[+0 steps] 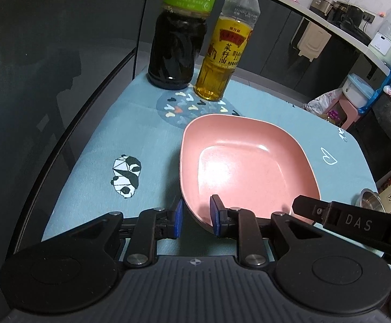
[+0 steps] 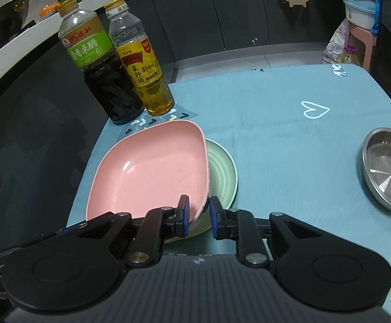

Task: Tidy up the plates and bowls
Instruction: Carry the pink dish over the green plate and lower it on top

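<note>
Pink square plate [image 2: 152, 172], empty and pinched at its near rim by both the left gripper [image 1: 194, 216] and right gripper [image 2: 198, 216], hung partly over an apparently empty green ribbed plate [image 2: 222, 172] on the blue tablecloth [image 2: 276, 140]. Stacking seemed underway; next, lowering it squarely. An empty steel bowl [image 2: 386, 169] waited well apart.

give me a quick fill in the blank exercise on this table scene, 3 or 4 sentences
1. The left tool and the right tool both grip the rim of the ____ plate.
2. Under that plate sits a round ____ plate.
3. The steel bowl holds ____.
4. The dark bottle has a ____ label.

Missing words: pink; green; nothing; green
</note>
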Demonstrator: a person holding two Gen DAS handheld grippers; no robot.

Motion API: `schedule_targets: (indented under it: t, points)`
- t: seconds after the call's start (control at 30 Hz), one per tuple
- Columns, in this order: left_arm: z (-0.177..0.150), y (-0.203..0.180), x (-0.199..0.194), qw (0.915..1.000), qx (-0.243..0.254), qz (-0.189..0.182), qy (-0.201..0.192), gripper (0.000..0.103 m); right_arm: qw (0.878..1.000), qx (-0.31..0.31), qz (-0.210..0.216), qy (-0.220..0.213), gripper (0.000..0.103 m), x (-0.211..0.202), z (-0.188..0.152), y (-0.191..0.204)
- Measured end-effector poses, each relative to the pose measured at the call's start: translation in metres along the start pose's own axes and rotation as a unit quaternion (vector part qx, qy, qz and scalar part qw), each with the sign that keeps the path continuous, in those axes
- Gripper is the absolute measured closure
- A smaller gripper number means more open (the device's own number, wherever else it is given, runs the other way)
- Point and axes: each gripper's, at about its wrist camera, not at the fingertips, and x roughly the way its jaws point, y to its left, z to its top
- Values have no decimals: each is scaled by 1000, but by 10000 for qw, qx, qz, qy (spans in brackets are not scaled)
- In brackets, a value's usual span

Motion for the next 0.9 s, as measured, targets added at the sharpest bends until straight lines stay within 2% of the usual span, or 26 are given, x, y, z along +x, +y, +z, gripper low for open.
schedule_targets:
  t: [0.37, 0.9]
  points:
    - [1, 1, 8, 10000, -46, -20, 67, 84, 10000, -15, -45, 69, 85, 5, -2, 0]
    - [6, -11, 34, 9999, 133, 7, 92, 84, 9995, 130, -251, 121, 85, 24, 3, -13]
